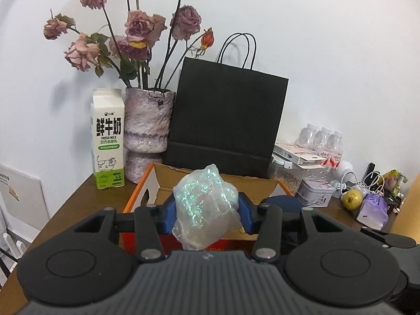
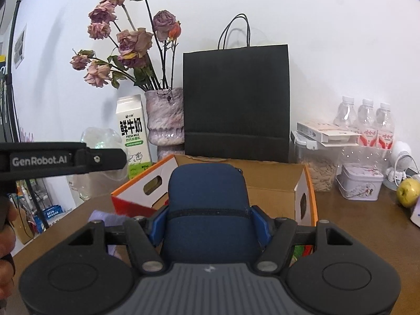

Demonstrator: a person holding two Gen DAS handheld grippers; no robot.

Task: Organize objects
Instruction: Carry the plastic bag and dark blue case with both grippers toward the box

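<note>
The crumpled iridescent plastic bag is pinched between the two blue pads of the left gripper, which holds it in the air above the open cardboard box; the bag bulges upward and also hangs a little below the pads. The blue zip case is held in the same way by the right gripper, whose blue pads press on both of its sides, and it stands upright in front of and over the same box. In the left view a small part of this dark blue case shows just right of the bag. The box has orange outer edges, a white inside wall with an oval handle hole, and a red front face, and it stands on a brown wooden table. Behind the box a black paper bag with cord handles stands against the white wall. To its left is a mottled purple vase with dried roses, and beside the vase is a white and green milk carton. On the right side of the table are three water bottles, a clear container with flat boxes on top, a small white tin and a yellow-green apple. In the right view the black body of the left device, marked GenRobot.AI, crosses the left side.
</note>
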